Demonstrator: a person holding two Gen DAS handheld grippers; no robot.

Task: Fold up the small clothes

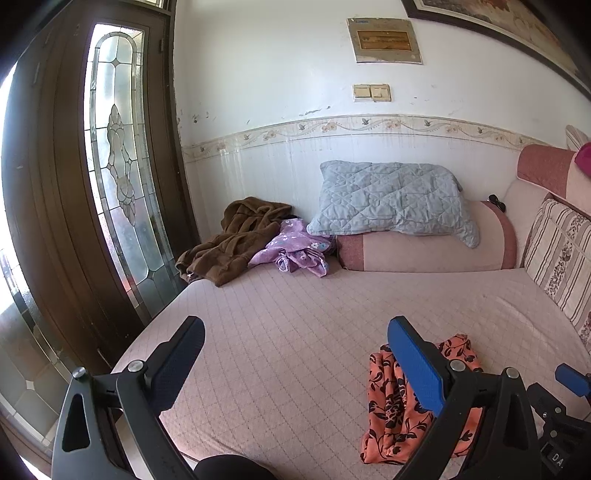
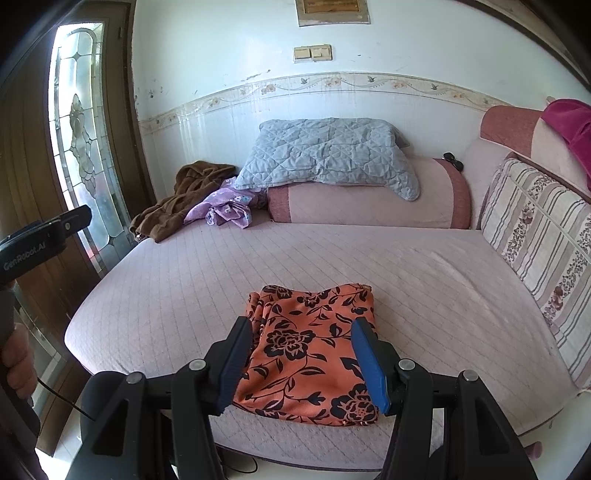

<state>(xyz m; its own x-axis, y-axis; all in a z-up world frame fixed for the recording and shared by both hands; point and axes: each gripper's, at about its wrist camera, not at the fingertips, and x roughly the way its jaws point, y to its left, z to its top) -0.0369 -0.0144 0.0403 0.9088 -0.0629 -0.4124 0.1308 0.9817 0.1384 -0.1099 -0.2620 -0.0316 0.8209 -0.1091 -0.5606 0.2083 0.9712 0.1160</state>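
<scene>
Right gripper (image 2: 301,360) hangs wide open, empty, over the folded orange floral garment (image 2: 314,354) at the bed's (image 2: 461,280) near edge; left gripper (image 1: 295,365) open, empty, alongside; unfolded purple garment (image 2: 225,208) waits far back, presumably next.

In the left wrist view the blue pad of the left gripper (image 1: 295,334) hides the middle of the orange floral garment (image 1: 384,402). The framed picture (image 1: 491,22) is cut off by the top edge. The small dark object (image 2: 453,161) on the bolster (image 2: 369,205) is too small to identify.
</scene>
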